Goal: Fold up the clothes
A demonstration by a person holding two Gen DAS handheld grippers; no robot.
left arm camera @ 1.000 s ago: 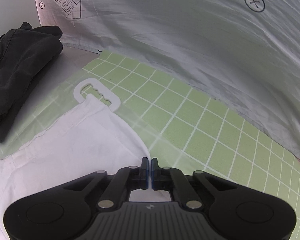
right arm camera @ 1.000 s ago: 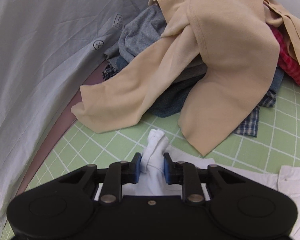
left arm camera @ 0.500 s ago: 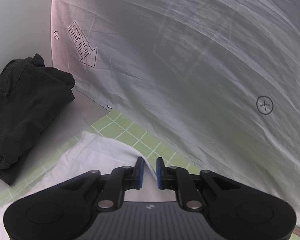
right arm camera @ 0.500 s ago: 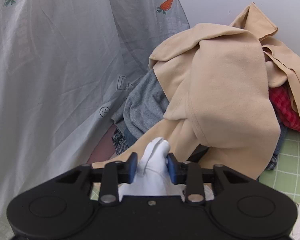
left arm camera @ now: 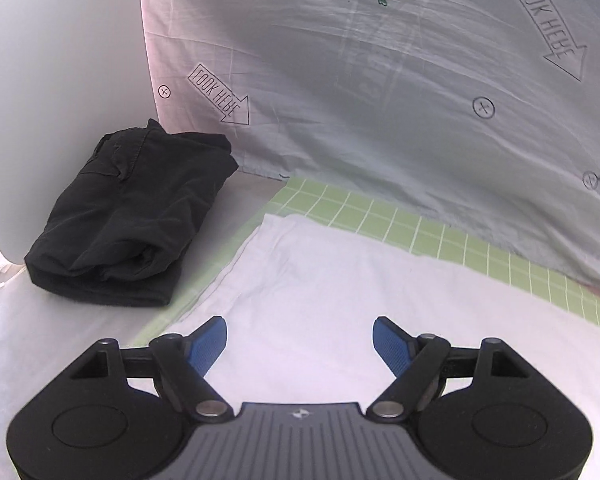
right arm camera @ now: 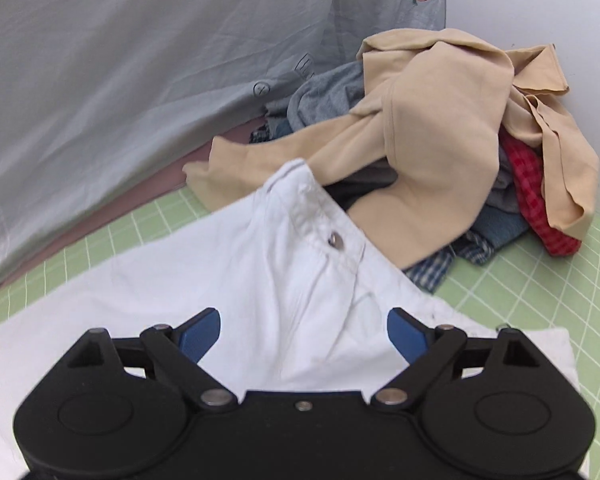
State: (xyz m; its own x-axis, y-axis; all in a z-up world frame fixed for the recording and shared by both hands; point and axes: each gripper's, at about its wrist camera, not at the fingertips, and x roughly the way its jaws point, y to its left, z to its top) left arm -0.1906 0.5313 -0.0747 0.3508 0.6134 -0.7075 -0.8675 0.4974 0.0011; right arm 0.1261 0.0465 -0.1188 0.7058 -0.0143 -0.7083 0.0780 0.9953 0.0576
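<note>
Only our left view shows the folded black garment [left arm camera: 128,216]; our left gripper [left arm camera: 300,340] gapes wide over the white trousers [left arm camera: 340,288] on the green mat [left arm camera: 380,208]. Only our right view shows the clothes pile [right arm camera: 440,140]; our right gripper [right arm camera: 304,332] is spread wide, empty.

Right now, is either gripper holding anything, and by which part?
Nothing is held. The left gripper and right gripper both have jaws spread wide above the white trousers, gripping no fabric.
</note>
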